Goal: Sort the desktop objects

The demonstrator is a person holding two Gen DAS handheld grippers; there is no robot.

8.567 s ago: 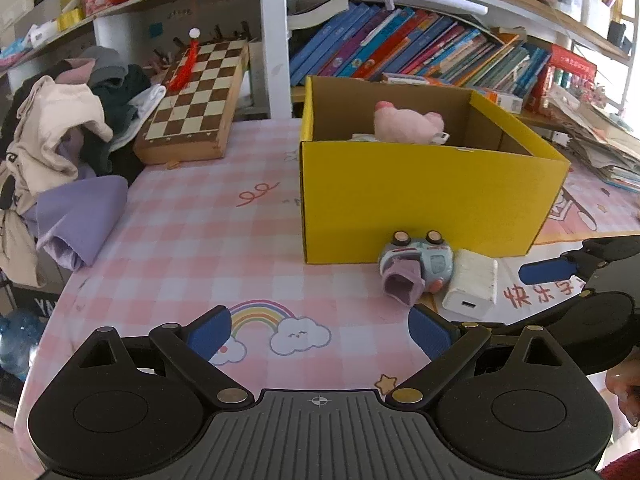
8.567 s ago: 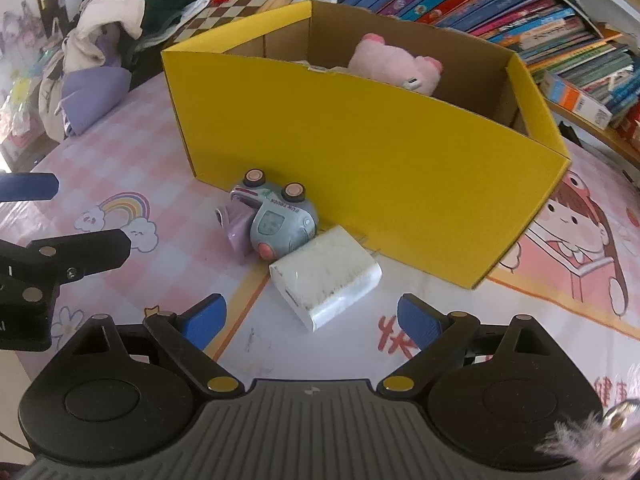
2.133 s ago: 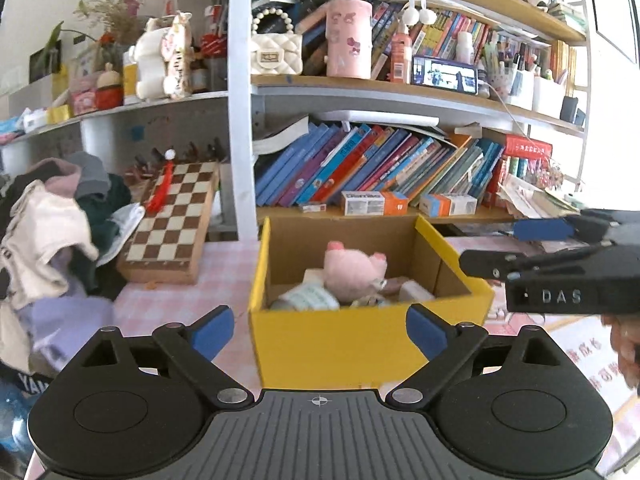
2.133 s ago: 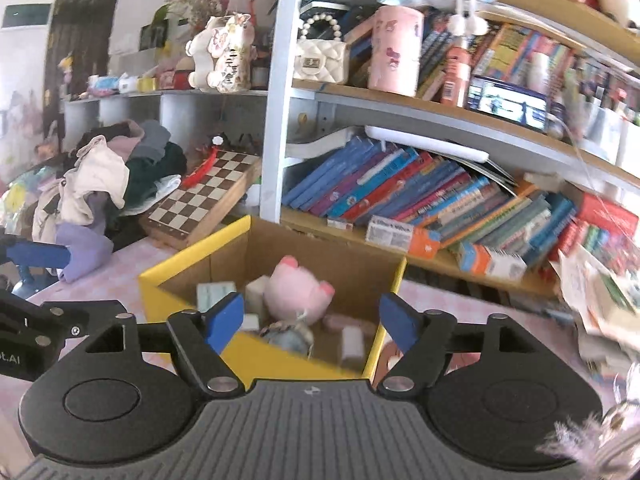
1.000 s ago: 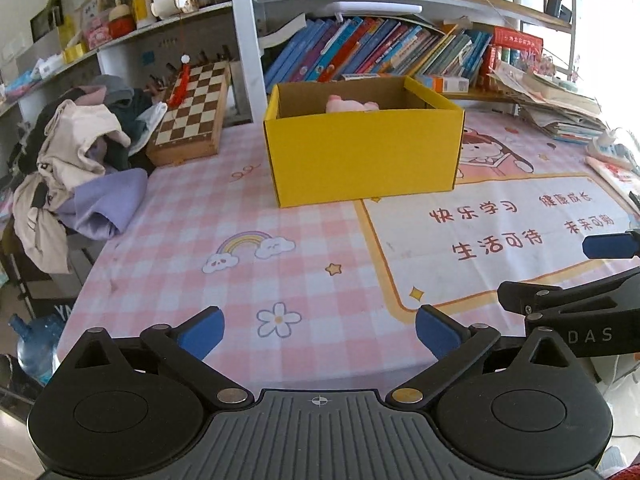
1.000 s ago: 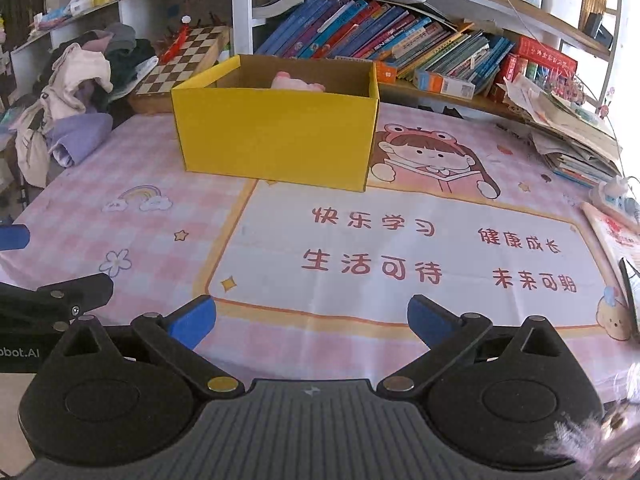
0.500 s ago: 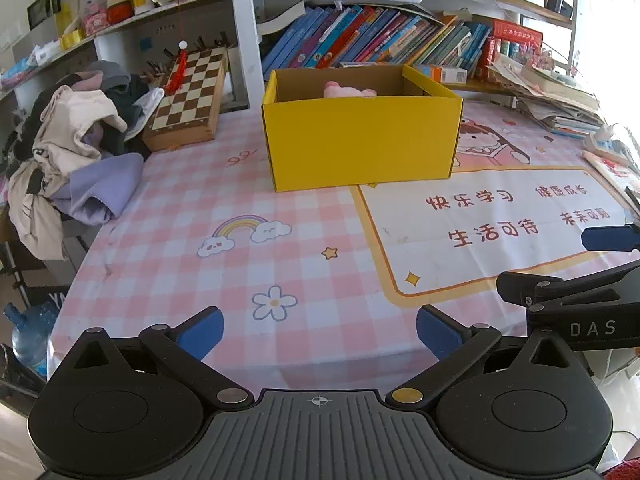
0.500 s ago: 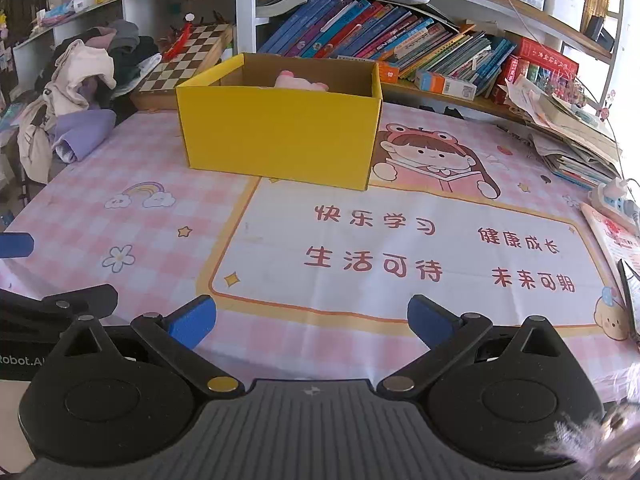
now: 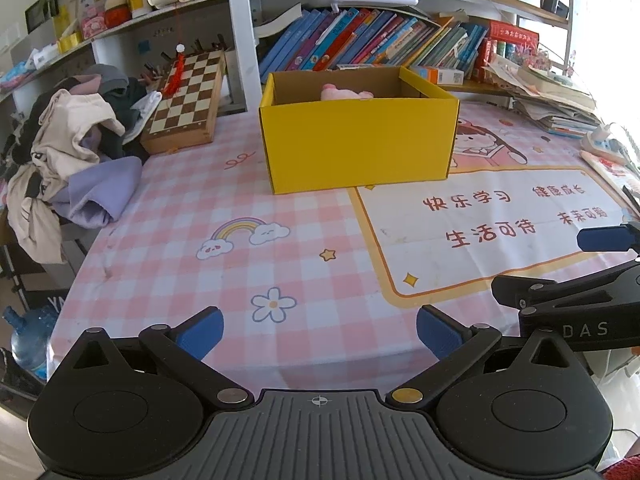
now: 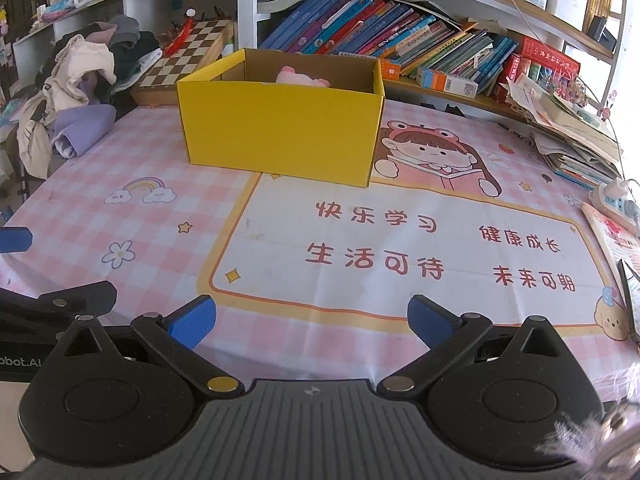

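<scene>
A yellow cardboard box [image 9: 360, 148] [image 10: 280, 136] stands at the far middle of the table, with a pink plush toy [image 9: 346, 92] [image 10: 302, 77] showing over its rim. My left gripper [image 9: 318, 330] hangs open over the near table edge, nothing between its blue pads. My right gripper [image 10: 310, 322] is also open and empty, near the front edge over the printed mat [image 10: 400, 252]. Each view catches the other gripper from the side. No loose objects lie on the tabletop in front of the box.
A pile of clothes [image 9: 68, 152] [image 10: 76, 92] sits at the left edge, with a chessboard [image 9: 186, 100] [image 10: 184, 60] behind it. Bookshelves [image 9: 380, 44] line the back. Stacked papers [image 10: 576, 132] and a power strip [image 10: 614, 200] lie at the right. A water bottle [image 9: 30, 336] stands on the floor.
Over the last second both grippers, open and empty, have moved only slightly along the near edge. The toy camera and white charger seen before the box 8.6 s ago no longer lie there.
</scene>
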